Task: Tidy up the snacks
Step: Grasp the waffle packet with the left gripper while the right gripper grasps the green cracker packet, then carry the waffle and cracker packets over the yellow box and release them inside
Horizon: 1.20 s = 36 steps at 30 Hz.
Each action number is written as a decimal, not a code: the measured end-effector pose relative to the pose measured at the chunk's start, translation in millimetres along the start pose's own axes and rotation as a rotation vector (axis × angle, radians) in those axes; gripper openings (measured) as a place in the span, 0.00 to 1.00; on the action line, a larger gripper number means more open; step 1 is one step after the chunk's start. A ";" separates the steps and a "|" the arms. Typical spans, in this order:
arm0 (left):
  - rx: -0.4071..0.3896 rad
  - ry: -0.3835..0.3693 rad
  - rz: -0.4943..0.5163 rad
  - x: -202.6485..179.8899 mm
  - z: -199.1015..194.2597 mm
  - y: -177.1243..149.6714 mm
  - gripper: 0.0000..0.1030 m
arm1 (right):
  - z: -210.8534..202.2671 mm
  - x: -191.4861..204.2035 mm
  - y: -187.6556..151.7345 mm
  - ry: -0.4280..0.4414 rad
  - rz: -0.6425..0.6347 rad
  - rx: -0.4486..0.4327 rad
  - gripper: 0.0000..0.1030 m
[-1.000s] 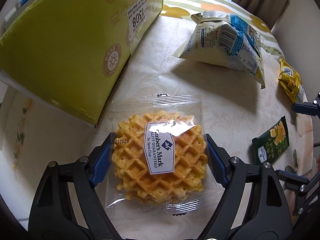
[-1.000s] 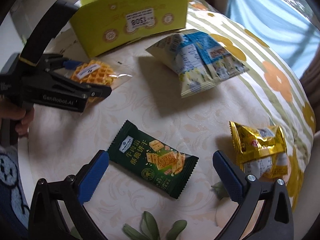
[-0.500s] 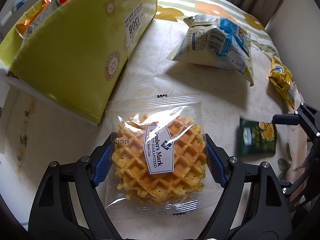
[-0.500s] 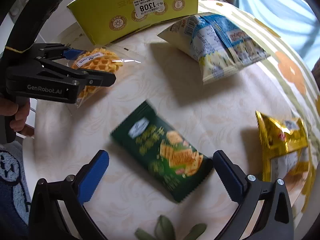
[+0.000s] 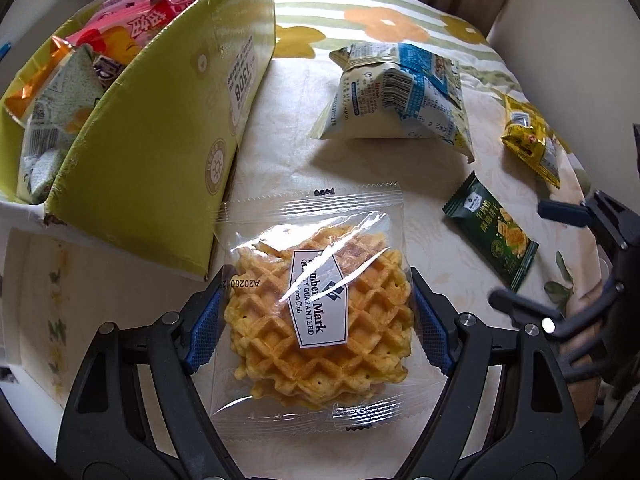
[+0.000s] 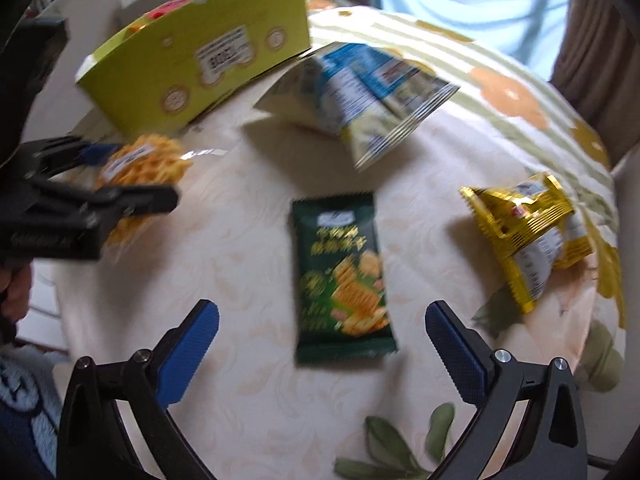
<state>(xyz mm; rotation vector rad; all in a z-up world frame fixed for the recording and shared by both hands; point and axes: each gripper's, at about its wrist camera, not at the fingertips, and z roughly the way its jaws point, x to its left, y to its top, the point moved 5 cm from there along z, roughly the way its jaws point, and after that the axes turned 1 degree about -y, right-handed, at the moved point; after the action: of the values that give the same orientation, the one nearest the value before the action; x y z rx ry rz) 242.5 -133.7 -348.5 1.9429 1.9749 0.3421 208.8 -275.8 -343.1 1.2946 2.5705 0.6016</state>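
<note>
A clear-wrapped waffle pack (image 5: 280,332) sits between the blue pads of my left gripper (image 5: 316,316), which is shut on its two sides. It hangs just in front of the yellow-green cardboard box (image 5: 160,140), where several snack packs show inside. In the right wrist view the left gripper (image 6: 132,172) holds the waffle pack (image 6: 148,160) near the box (image 6: 200,64). My right gripper (image 6: 322,316) stands open over a dark green cracker pack (image 6: 344,280) that lies flat on the table, its pads well clear of the pack's sides.
A puffy blue-and-white bag (image 5: 400,96) lies at the back of the round table (image 5: 280,140), and gold packets (image 6: 528,232) rest near the right edge. A person's hand (image 6: 16,292) grips the left tool. A curtain and a window stand behind.
The right view has rolled, so the green pack now lies lengthwise between the right jaws. The left view has tilted, and the box's inside with its snacks has come into sight. The waffle stays gripped.
</note>
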 end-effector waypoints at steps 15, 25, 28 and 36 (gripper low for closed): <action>-0.003 -0.021 0.029 -2.6 1.4 -3.1 0.77 | 13.5 3.4 9.6 -0.022 -0.003 -0.033 0.41; -0.074 -0.033 0.060 -15.9 -33.9 8.1 0.77 | -34.9 -20.4 21.7 0.012 0.157 -0.083 0.40; -0.132 -0.036 0.062 -20.3 -59.0 19.9 0.77 | -64.4 -20.3 28.5 0.006 0.169 -0.129 0.40; -0.308 -0.029 0.037 1.1 -131.2 60.7 0.77 | -125.5 -13.6 77.7 -0.059 0.147 -0.233 0.40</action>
<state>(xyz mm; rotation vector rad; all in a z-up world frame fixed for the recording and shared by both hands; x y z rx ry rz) 244.4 -121.4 -204.4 1.7779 1.7509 0.5867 228.6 -278.6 -196.3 1.4049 2.2911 0.8477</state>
